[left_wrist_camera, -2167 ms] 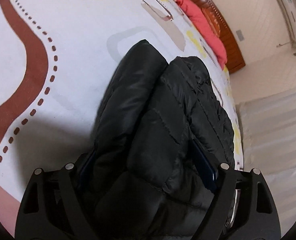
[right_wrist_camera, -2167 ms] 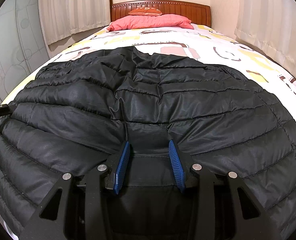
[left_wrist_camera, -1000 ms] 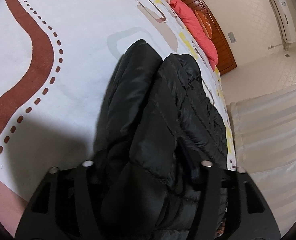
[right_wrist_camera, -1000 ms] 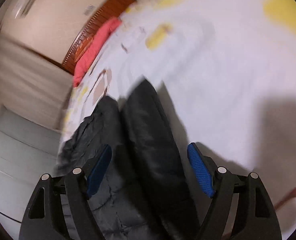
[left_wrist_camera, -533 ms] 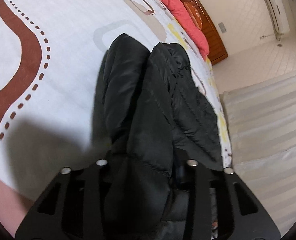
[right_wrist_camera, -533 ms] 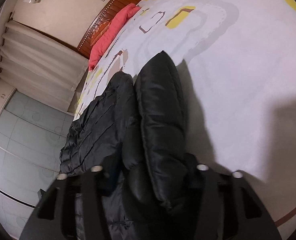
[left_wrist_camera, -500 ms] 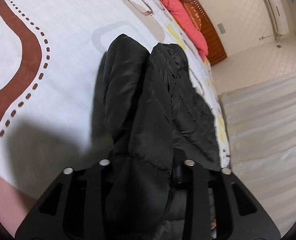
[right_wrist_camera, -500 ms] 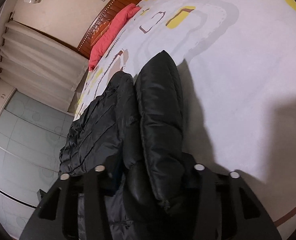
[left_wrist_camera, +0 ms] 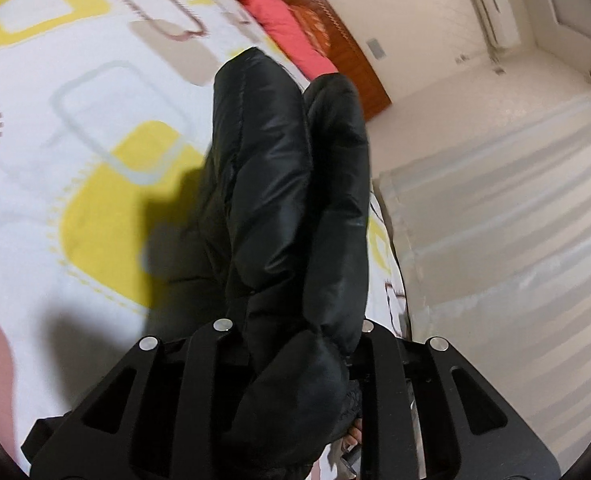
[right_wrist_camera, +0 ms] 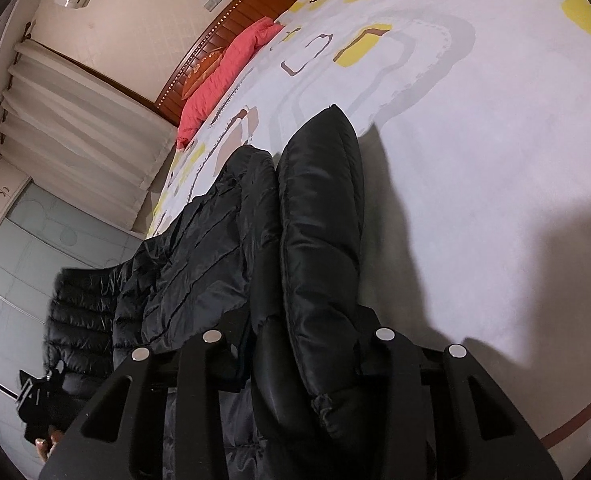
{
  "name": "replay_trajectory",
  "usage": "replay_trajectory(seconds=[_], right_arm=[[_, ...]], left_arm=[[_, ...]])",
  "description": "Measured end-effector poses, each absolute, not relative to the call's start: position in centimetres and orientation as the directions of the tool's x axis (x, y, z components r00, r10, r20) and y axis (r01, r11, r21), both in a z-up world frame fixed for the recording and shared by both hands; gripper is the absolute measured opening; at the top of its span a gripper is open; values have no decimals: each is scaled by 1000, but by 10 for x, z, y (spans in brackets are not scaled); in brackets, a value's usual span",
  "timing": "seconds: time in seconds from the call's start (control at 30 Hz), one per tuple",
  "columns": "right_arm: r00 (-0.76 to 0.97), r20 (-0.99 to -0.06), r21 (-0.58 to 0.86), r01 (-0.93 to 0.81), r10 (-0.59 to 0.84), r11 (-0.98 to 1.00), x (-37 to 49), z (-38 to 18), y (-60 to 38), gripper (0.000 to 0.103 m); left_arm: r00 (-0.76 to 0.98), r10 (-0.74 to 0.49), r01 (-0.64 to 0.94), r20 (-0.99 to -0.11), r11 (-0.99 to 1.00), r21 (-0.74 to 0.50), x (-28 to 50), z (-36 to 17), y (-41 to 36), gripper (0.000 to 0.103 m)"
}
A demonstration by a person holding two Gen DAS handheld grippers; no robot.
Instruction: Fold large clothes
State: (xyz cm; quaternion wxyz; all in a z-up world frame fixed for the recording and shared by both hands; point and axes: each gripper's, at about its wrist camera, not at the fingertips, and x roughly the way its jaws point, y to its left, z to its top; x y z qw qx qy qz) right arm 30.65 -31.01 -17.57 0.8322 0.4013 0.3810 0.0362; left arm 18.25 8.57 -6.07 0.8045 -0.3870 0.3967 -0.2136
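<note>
Left tool (left_wrist_camera: 291, 344) and right tool (right_wrist_camera: 299, 356), jaws closing on bunched folds of the black puffer jacket (right_wrist_camera: 319, 216) — gripped to carry it over the bed (right_wrist_camera: 475, 160), near its foot edge.

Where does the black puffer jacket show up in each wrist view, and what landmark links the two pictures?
Left wrist: black puffer jacket fills the centre, bunched between the closing left tongs.
Right wrist: jacket centre to lower left, clamped in the closing right tongs.
Shared landmark: the coral pillow against the wooden headboard.
</note>
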Motion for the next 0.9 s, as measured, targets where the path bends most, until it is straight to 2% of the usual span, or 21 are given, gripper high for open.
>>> replay_trajectory(seconds=[0.47, 0.9], right_arm=[[728, -556, 747, 227, 401, 625, 286, -190, -330, 35], [738, -510, 792, 203, 441, 576, 270, -200, -350, 35]], left_arm=[[502, -667, 144, -551, 692, -707, 189, -59, -43, 22], [384, -675, 219, -631, 730, -648, 212, -90, -142, 22]])
